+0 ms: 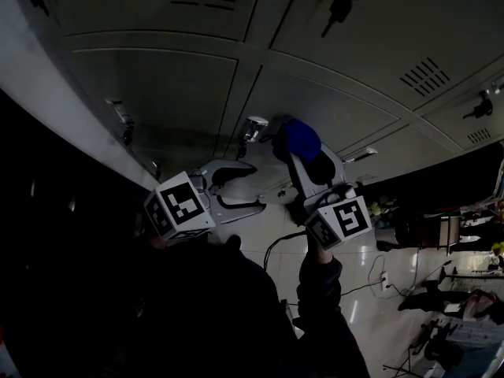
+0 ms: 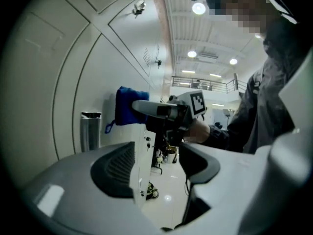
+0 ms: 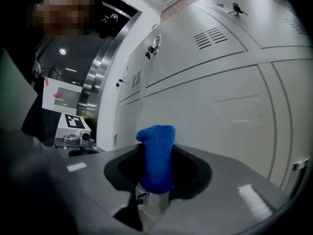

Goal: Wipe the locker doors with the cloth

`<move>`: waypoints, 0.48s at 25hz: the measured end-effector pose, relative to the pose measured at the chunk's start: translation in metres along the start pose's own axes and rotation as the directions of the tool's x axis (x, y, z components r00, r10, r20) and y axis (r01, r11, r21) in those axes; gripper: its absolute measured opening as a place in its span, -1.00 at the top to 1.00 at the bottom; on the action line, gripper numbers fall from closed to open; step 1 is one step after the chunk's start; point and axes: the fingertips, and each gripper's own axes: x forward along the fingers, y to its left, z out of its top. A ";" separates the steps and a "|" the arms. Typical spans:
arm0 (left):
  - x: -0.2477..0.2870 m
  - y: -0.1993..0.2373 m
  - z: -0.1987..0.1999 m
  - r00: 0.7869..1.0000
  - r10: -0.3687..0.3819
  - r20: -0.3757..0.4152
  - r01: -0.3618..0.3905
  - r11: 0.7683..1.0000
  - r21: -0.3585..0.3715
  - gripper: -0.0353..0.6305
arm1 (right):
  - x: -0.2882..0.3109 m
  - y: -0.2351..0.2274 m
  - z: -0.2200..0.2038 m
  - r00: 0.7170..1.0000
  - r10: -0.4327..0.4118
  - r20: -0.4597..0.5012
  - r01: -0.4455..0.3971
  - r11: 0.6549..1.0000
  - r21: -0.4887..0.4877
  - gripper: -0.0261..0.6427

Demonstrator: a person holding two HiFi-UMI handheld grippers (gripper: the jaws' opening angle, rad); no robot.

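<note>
Several keys (image 1: 340,8) on locker doors (image 1: 157,85) near cloth (image 1: 299,138)

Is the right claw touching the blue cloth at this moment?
Touching. The right gripper view shows the blue cloth standing between the two jaws of the right claw, and both jaws press against its sides.

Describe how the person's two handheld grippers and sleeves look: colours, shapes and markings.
The left gripper and right gripper are light grey plastic, each with two curved jaws lined by black ribbed pads. Each carries a white cube printed with black square markers. The person's sleeve is dark.
</note>
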 end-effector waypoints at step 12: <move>-0.039 0.019 -0.012 0.996 0.084 0.007 -0.084 0.996 -0.042 0.10 | 0.061 0.045 -0.023 0.994 0.110 -0.008 -0.109 0.994 0.031 0.54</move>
